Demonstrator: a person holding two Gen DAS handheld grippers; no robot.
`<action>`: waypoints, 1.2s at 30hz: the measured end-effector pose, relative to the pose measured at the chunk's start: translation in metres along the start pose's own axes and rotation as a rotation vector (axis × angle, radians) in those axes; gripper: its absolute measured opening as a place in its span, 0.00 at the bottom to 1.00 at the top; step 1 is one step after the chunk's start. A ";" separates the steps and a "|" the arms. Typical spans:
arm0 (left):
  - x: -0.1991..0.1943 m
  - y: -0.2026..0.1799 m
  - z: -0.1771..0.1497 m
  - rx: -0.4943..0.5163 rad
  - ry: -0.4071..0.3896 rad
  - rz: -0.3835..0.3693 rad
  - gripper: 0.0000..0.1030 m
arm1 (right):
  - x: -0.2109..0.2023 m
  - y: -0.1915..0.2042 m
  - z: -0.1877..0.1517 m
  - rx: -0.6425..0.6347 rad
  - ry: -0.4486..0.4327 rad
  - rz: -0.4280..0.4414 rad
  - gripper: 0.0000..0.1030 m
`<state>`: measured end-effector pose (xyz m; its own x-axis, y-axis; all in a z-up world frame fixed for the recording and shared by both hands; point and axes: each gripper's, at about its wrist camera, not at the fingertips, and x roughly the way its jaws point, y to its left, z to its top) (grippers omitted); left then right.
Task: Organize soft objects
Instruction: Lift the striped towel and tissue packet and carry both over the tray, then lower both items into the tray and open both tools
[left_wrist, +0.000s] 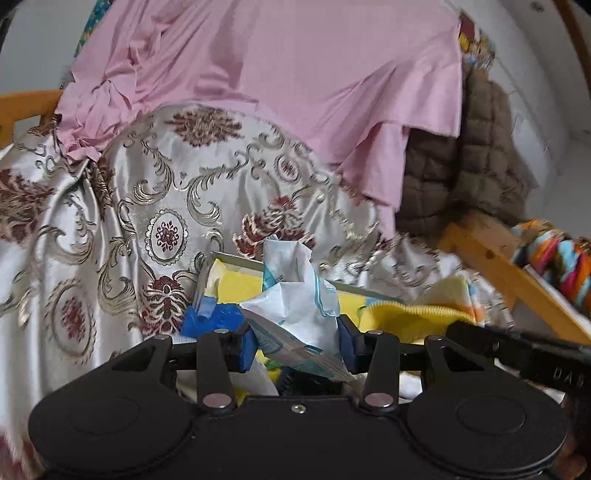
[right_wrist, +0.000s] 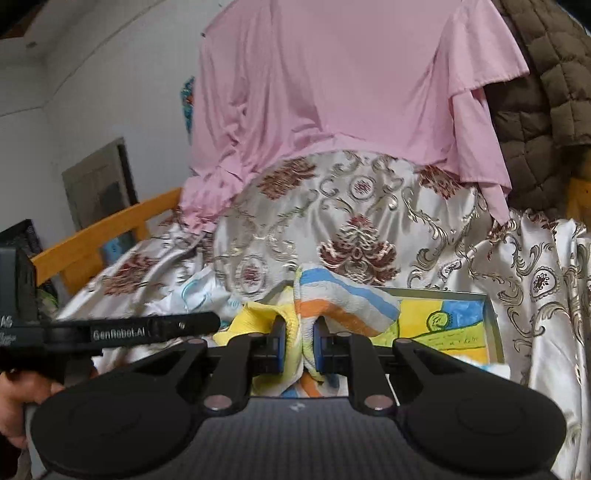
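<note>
I see the tray (right_wrist: 493, 325) lying on the patterned bedspread (right_wrist: 369, 229). Behind the tray a draped garment (right_wrist: 332, 92) overlaps the bedspread; a quilted jacket (right_wrist: 546, 92) hangs right of that garment.

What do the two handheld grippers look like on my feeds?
Both are matte black. The left gripper and the right gripper each have blue finger pads, silver pivot pins and two round discs. The left one's side bar reads "GenRobot.AI" in white.
</note>
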<state>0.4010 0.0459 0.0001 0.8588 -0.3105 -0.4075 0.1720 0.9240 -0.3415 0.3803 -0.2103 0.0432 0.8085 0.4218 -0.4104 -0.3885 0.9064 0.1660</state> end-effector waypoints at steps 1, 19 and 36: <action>0.010 0.001 0.004 0.002 0.017 0.011 0.45 | 0.010 -0.003 0.003 0.011 0.010 -0.011 0.16; 0.106 0.025 0.009 -0.068 0.229 0.092 0.46 | 0.113 -0.033 0.003 0.119 0.197 -0.122 0.16; 0.093 0.019 0.009 -0.075 0.272 0.106 0.64 | 0.094 -0.032 -0.004 0.093 0.207 -0.108 0.50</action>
<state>0.4888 0.0369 -0.0373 0.7073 -0.2709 -0.6529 0.0436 0.9386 -0.3421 0.4668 -0.1994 -0.0046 0.7315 0.3171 -0.6036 -0.2550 0.9483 0.1891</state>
